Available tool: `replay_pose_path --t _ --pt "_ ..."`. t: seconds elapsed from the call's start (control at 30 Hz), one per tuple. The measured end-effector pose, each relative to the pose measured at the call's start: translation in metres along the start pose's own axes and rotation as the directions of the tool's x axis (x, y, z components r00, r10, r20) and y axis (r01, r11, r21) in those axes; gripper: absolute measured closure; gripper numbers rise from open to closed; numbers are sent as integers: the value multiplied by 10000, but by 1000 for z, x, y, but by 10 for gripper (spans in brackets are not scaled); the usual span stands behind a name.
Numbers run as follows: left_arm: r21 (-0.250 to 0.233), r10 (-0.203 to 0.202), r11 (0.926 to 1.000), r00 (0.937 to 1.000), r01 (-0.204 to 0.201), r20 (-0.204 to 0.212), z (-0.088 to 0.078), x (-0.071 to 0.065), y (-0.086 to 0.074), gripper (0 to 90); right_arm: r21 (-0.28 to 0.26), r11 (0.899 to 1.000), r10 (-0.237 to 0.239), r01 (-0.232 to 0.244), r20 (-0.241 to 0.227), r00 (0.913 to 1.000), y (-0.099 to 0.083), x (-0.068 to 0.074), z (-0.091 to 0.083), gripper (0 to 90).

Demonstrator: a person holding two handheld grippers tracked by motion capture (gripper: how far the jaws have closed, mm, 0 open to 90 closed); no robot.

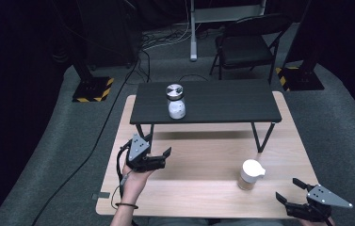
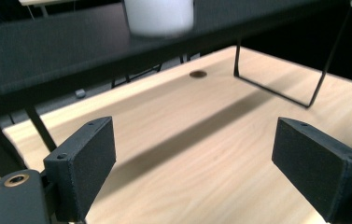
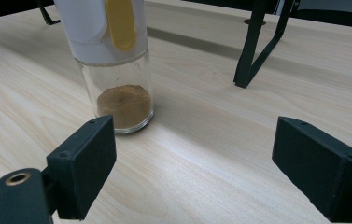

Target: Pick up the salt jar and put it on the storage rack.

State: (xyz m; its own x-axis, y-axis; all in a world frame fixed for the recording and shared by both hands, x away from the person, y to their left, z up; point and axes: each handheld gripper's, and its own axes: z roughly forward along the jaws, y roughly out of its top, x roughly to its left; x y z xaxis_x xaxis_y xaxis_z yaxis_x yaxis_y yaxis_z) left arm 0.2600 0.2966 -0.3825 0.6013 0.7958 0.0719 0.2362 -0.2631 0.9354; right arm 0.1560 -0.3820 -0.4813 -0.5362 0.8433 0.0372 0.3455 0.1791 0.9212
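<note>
A glass jar with a white cap and brown powder (image 1: 251,174) stands on the wooden table (image 1: 198,188) at the front right. In the right gripper view this jar (image 3: 117,60) sits just ahead and left of the jaws, apart from them. My right gripper (image 1: 289,189) is open near the table's front right corner, its jaws (image 3: 194,158) holding nothing. A second jar with a metal lid and white contents (image 1: 175,101) stands on the black riser shelf (image 1: 222,101). My left gripper (image 1: 158,151) is open and empty, low in front of the shelf's left end; its base (image 2: 158,16) shows above.
The riser's thin black legs (image 1: 260,136) stand on the table, with open space beneath the shelf. A round hole (image 2: 198,73) is set in the tabletop. Behind the table are a folding chair (image 1: 248,44), floor cables and stand bases with yellow-black stripes (image 1: 92,89).
</note>
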Motion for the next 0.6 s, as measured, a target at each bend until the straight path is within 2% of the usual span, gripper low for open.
replay_pose_path --t 0.27,0.33,0.47,0.6 --pt "301 -125 9995 9999 125 13 -12 -1 -39 128 18 10000 -14 14 -5 10000 0 1 1 123" --pt "345 -117 9993 9999 117 9 -13 -1 -41 128 11 10000 -12 12 11 10000 0 1 1 123" --pt "467 -197 9987 9997 192 119 -17 -2 -57 129 -1 10000 0 0 26 10000 0 1 0 123" --pt "628 -113 9980 9999 109 57 -18 -6 -64 129 12 10000 -4 4 14 10000 0 1 1 123"
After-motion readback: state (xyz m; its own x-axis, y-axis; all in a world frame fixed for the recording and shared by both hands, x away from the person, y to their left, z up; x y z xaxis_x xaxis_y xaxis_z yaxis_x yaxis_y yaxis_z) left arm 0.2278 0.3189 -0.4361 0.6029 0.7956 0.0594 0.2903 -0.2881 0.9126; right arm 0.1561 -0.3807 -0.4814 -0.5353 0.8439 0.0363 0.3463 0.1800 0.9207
